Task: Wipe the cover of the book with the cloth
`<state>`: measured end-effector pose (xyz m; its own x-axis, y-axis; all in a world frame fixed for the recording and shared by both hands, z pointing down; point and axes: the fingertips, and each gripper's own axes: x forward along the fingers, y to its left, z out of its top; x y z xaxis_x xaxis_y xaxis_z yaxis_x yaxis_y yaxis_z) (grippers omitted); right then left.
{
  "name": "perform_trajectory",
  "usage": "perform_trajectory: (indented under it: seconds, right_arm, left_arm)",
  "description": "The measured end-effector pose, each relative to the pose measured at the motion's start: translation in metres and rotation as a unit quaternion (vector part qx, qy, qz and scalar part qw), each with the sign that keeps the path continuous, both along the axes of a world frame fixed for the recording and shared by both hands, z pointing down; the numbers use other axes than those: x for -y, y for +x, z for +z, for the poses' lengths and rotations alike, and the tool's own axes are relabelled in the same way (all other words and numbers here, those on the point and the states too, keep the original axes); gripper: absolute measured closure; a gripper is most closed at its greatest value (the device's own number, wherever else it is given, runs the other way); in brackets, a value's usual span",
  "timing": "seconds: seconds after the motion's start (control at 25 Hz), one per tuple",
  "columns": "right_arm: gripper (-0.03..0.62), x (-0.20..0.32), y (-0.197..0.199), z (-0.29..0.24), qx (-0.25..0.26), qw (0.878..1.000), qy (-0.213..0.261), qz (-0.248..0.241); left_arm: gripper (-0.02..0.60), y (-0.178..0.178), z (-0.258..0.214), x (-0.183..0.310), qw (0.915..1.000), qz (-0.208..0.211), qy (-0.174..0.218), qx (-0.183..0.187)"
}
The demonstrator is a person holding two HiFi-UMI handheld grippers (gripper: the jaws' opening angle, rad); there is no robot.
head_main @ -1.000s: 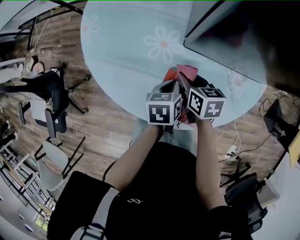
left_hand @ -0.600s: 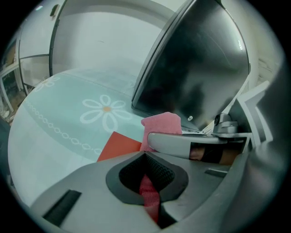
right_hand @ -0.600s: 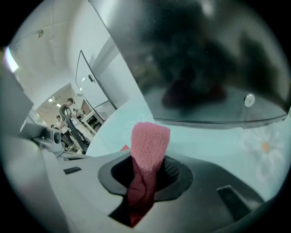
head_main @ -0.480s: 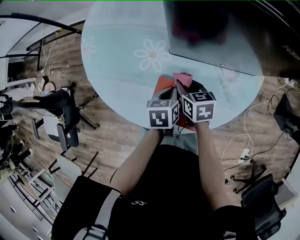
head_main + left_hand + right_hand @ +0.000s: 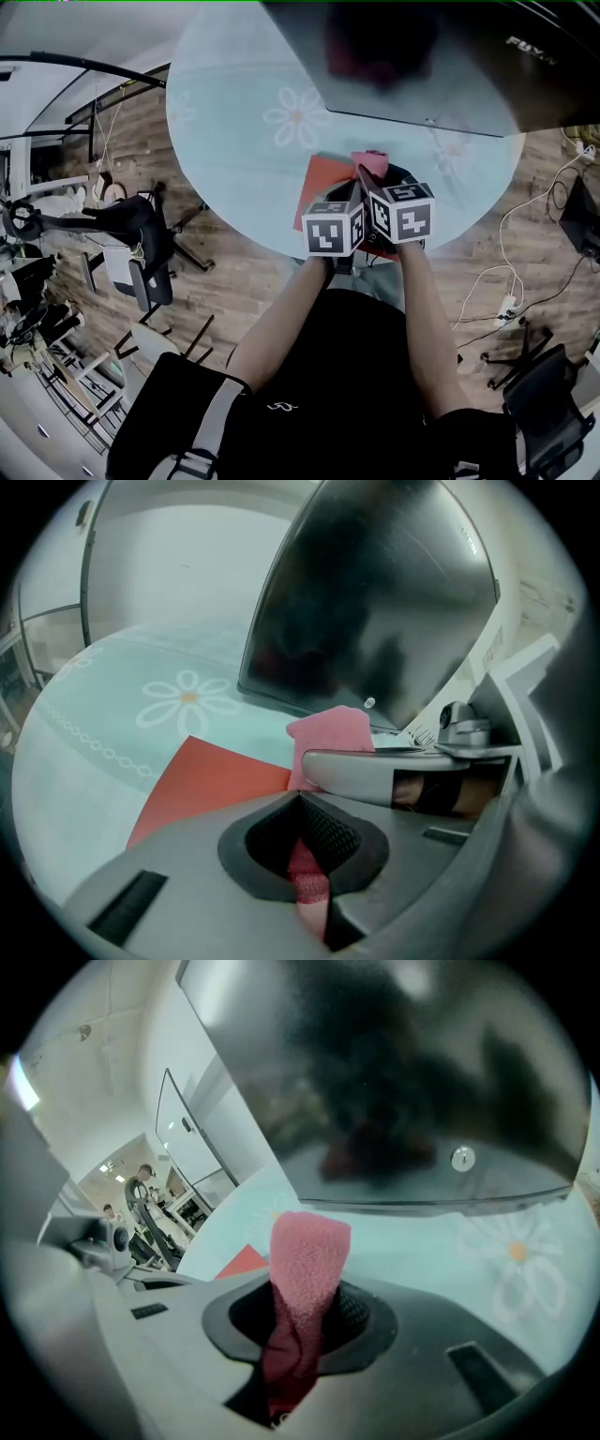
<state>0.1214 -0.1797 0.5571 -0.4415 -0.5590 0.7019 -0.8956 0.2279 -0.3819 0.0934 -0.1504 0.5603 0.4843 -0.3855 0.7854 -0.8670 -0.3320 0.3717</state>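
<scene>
A thin red book (image 5: 322, 181) lies flat near the front edge of the round table (image 5: 234, 141). Both grippers hover side by side over the book's near right part. My right gripper (image 5: 373, 184) is shut on a pink cloth (image 5: 372, 161), which stands up out of its jaws (image 5: 307, 1251). My left gripper (image 5: 347, 195) is shut too; a pink-red strip that looks like the same cloth (image 5: 307, 878) is pinched between its jaws. In the left gripper view the book (image 5: 211, 780) spreads out ahead, and the right gripper (image 5: 375, 771) with the cloth tip (image 5: 330, 738) sits just to its right.
A large dark monitor (image 5: 441, 66) stands on the table right behind the book. The tablecloth is pale blue with white flowers (image 5: 298, 117). Office chairs (image 5: 141, 244) and cables (image 5: 511, 281) are on the wooden floor around the table.
The head view has shifted, so the monitor fills more of the top. More of the red book shows left of the grippers. Both grippers stay shut and close together.
</scene>
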Motion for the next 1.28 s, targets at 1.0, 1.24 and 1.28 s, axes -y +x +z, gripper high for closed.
perform_trajectory:
  seconds: [1.0,1.24,1.28]
  right_arm:
    - [0.496,-0.032,0.062,-0.004,0.024,0.997,-0.007,0.072]
    - [0.496,-0.043,0.087,-0.004,0.026,0.994,-0.006,0.103]
    - [0.496,-0.045,0.092,-0.005,0.025,0.994,-0.006,0.111]
  left_arm:
    - [0.569,0.062,-0.002,-0.029,0.9946,0.103,0.003,0.012]
    - [0.568,0.086,-0.002,-0.039,0.9909,0.134,-0.009,0.005]
    - [0.569,0.091,-0.002,-0.041,0.9901,0.139,-0.013,0.001]
